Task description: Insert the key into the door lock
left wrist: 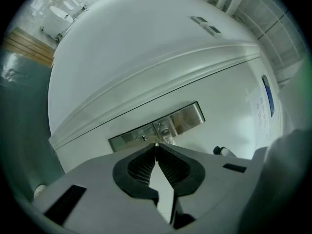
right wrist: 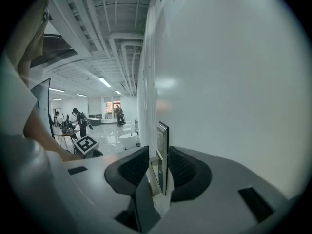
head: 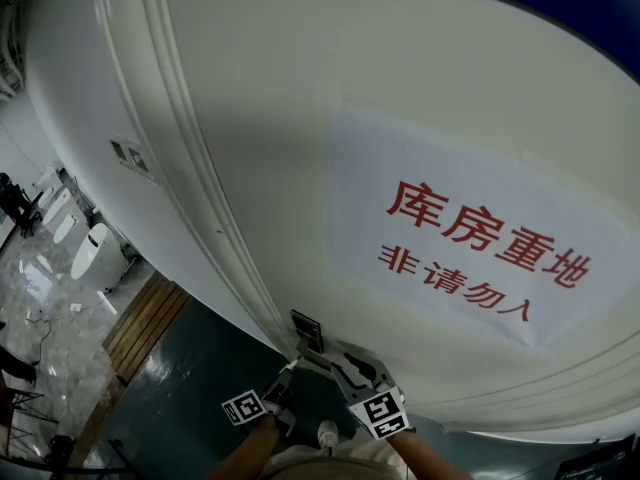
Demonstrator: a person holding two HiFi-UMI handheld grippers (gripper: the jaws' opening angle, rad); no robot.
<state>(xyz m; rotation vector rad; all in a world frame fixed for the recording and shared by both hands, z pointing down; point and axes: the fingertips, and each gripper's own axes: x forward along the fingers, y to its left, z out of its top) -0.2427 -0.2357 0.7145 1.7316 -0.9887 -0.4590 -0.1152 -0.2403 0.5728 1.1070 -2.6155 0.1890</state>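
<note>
A white door (head: pixel 300 118) bears a steel lock plate (head: pixel 306 330). In the left gripper view the plate (left wrist: pixel 187 116) lies just ahead, with its keyhole (left wrist: pixel 143 137) left of the lever. My left gripper (left wrist: pixel 156 146) is shut, and a thin pale sliver, the key (left wrist: pixel 156 143), shows at its tips, pointing at the plate close to the keyhole. My right gripper (right wrist: pixel 157 167) is closed on the door handle (right wrist: pixel 152 172), with the plate (right wrist: pixel 162 145) seen edge-on behind it. In the head view both grippers (head: pixel 290 368) (head: pixel 348 370) meet at the lock.
A paper sign (head: pixel 480 248) with red characters is stuck on the door. A wall switch plate (head: pixel 133 156) sits left of the door frame. White bathroom fixtures (head: pixel 95 253) and a wooden floor strip (head: pixel 145 318) lie at left. People (right wrist: pixel 79 121) stand far off in the hall.
</note>
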